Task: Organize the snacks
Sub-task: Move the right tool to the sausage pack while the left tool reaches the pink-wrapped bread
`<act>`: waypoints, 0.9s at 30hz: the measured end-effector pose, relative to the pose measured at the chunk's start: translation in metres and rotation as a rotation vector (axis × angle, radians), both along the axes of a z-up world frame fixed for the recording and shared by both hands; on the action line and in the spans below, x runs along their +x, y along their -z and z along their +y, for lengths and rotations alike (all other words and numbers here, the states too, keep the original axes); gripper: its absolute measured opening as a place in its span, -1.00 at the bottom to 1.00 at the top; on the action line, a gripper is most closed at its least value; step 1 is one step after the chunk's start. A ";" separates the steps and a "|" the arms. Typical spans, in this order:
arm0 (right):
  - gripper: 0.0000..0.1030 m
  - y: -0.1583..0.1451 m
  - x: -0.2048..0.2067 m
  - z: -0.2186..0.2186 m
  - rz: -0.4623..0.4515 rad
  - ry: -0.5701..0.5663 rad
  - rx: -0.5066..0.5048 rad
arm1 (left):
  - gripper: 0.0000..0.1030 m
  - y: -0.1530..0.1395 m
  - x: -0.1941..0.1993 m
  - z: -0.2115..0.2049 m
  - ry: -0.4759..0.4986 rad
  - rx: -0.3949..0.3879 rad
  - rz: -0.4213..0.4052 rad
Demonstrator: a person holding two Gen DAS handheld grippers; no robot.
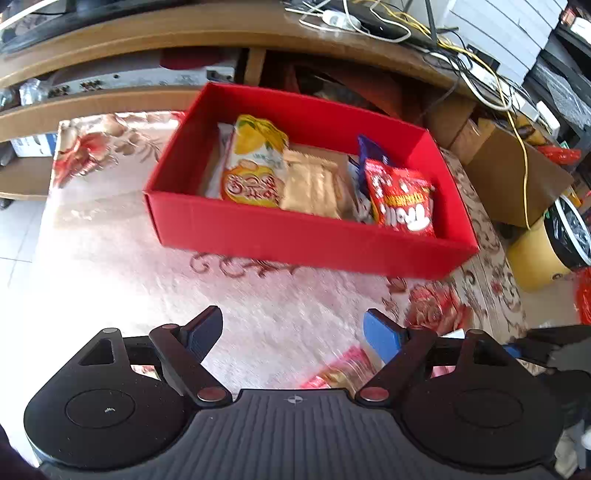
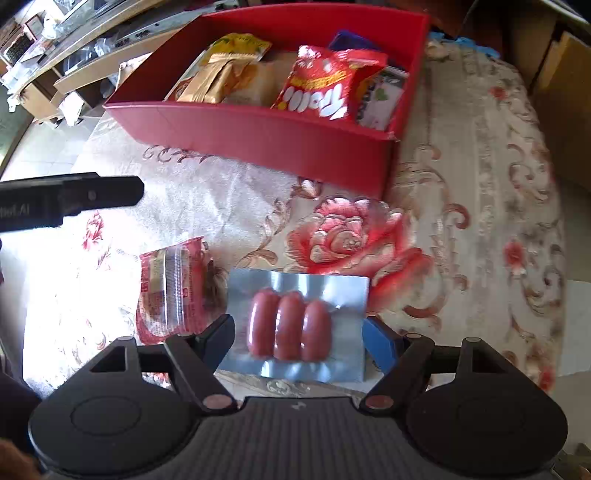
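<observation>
A red box (image 1: 295, 236) (image 2: 258, 129) sits on a floral carpet and holds a yellow bag (image 1: 255, 162), a gold packet (image 1: 314, 184), a red bag (image 1: 402, 199) (image 2: 325, 85) and a blue packet (image 1: 373, 151). My left gripper (image 1: 293, 328) hovers open in front of the box with nothing between its fingers. My right gripper (image 2: 299, 332) is open and points down at a silver pack of three sausages (image 2: 295, 325), which lies on the carpet between its fingers. A red clear-wrapped snack packet (image 2: 173, 288) (image 1: 343, 369) lies just left of the sausage pack.
A low wooden TV stand (image 1: 147, 29) with cables runs behind the box. Cardboard boxes (image 1: 517, 173) and a yellow tub (image 1: 535, 258) stand at the right. White floor tiles (image 1: 18, 229) border the carpet on the left. The left gripper's black body (image 2: 74, 195) shows at the right wrist view's left edge.
</observation>
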State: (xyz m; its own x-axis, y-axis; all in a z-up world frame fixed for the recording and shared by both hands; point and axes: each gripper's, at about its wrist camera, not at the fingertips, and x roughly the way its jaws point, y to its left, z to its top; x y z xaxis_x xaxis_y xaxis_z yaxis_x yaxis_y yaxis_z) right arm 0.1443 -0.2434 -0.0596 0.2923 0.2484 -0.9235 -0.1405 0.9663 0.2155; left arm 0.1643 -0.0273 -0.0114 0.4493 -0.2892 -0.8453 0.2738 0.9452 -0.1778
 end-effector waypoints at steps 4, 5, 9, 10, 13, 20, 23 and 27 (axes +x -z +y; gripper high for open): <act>0.42 0.003 0.006 0.010 0.001 -0.007 0.006 | 0.70 0.006 -0.003 -0.007 0.016 0.009 0.017; 0.48 0.003 0.008 0.013 -0.001 -0.006 -0.004 | 0.70 0.007 -0.004 -0.008 0.019 0.009 0.021; 0.68 0.010 0.009 0.027 -0.018 -0.034 -0.050 | 0.70 0.008 -0.006 -0.010 0.027 0.013 0.023; 0.69 0.013 0.007 0.028 -0.021 -0.035 -0.068 | 0.70 0.008 -0.006 -0.010 0.029 0.013 0.023; 0.68 0.015 0.003 0.016 -0.026 -0.024 -0.061 | 0.70 0.009 -0.007 -0.008 0.029 0.014 0.025; 0.63 0.019 -0.014 0.019 -0.057 -0.060 -0.123 | 0.70 0.013 -0.009 -0.015 0.060 0.022 0.040; 0.32 0.015 -0.024 0.025 -0.084 -0.084 -0.140 | 0.71 0.016 -0.012 -0.019 0.080 0.030 0.045; 0.28 0.013 -0.032 0.024 -0.104 -0.077 -0.144 | 0.71 0.018 -0.015 -0.022 0.088 0.034 0.049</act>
